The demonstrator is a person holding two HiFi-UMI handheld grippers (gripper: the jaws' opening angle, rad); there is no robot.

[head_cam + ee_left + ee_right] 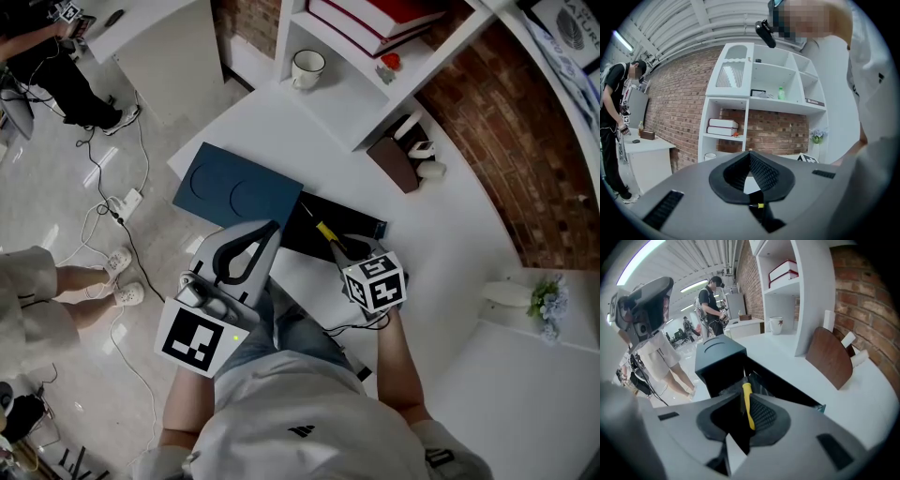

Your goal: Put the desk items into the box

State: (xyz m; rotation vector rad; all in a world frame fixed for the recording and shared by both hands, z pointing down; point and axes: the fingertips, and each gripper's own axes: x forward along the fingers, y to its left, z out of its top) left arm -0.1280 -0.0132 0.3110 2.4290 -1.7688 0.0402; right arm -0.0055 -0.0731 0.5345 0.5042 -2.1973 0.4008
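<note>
A black open box [364,226] lies on the white desk, with its dark blue lid [239,192] beside it on the left. My right gripper [339,246] is shut on a yellow-handled tool [327,232], whose thin metal tip points over the box. In the right gripper view the yellow handle [747,401] sits between the jaws of the right gripper [745,380], above the box's wall [787,385] and near the lid [719,355]. My left gripper [274,225] hovers near the desk's front edge, its tips together and nothing between them; the left gripper [750,153] points level towards the shelves.
A white mug [307,67] and books [375,19] sit in the white shelf unit. A brown wooden holder [394,161] stands on the desk near the brick wall. A small flower pot [544,302] is at the right. People's legs [28,300] and cables [122,202] are on the floor, left.
</note>
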